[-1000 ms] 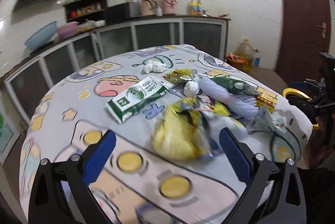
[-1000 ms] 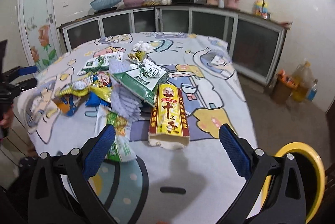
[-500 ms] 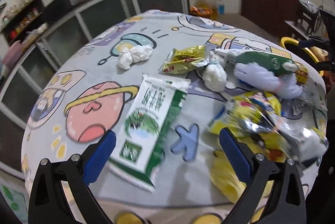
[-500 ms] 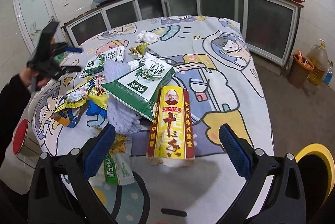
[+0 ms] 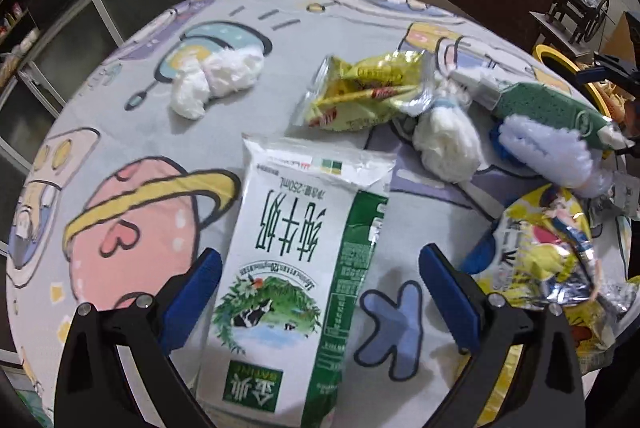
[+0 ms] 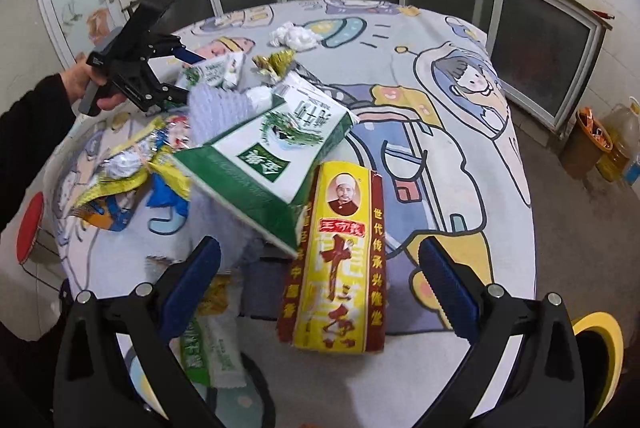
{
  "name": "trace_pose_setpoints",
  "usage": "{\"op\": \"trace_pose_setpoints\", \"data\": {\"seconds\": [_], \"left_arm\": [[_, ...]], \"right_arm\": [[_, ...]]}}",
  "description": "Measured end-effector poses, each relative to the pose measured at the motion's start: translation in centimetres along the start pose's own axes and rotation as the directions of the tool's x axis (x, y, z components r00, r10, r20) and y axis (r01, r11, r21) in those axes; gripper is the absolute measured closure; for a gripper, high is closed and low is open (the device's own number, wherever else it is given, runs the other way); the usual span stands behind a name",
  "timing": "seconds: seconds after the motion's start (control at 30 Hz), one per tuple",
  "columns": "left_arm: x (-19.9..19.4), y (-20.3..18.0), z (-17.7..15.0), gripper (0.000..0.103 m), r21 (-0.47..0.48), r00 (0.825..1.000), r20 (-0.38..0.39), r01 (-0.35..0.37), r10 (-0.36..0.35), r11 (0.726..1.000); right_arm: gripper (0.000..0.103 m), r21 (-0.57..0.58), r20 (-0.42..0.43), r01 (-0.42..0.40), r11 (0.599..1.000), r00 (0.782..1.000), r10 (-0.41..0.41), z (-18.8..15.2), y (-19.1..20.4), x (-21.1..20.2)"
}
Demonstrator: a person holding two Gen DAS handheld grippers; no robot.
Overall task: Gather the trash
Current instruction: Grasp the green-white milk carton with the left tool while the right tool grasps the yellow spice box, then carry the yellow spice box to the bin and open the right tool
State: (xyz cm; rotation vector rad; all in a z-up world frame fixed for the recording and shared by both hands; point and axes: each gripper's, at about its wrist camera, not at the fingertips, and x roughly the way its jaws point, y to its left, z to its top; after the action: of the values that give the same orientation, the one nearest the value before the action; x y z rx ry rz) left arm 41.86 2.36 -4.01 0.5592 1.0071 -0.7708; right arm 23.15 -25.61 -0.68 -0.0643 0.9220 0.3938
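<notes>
Fingers of the left gripper (image 5: 320,288) stand wide apart, empty, straddling a flattened green-and-white milk carton (image 5: 296,268) lying on the cartoon-print worktop (image 5: 132,132). Beyond the carton, a crumpled white tissue (image 5: 218,78) lies on the left, a yellow wrapper (image 5: 360,88) in the middle, and a second tissue wad (image 5: 446,142) just beside the wrapper. Further right, the right gripper (image 6: 320,288) also gapes wide, holding nothing, above a yellow spice box (image 6: 340,260) whose far end sits under another milk carton (image 6: 268,156).
</notes>
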Motion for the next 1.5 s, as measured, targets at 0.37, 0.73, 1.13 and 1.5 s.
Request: {"op": "trace_pose_setpoints", "data": {"seconds": [0.37, 0.73, 1.13, 1.5], "left_arm": [[2.2, 2.8, -0.6, 0.008, -0.090, 0.994, -0.020, 0.103, -0.105, 0.991], [1.9, 2.1, -0.6, 0.047, -0.124, 0.999, 0.043, -0.007, 0.012, 0.992], [-6.0, 2.2, -1.2, 0.047, -0.235, 0.979, 0.184, -0.043, 0.088, 0.971], [-12.7, -6.3, 2.7, 0.047, -0.202, 0.937, 0.346, 0.016, 0.056, 0.979]], "right_arm": [[0.008, 0.095, -0.156, -0.052, 0.994, 0.986, 0.066, 0.0, -2.3, 2.9], [0.070, 0.109, -0.166, -0.019, 0.994, 0.985, 0.037, -0.1, -2.0, 2.7], [0.072, 0.164, -0.083, -0.001, 0.986, 0.996, 0.015, -1.0, -2.5, -2.5], [0.072, 0.371, 0.061, 0.030, 0.928, 0.997, -0.057, -6.3, -8.5, -8.9]]}}
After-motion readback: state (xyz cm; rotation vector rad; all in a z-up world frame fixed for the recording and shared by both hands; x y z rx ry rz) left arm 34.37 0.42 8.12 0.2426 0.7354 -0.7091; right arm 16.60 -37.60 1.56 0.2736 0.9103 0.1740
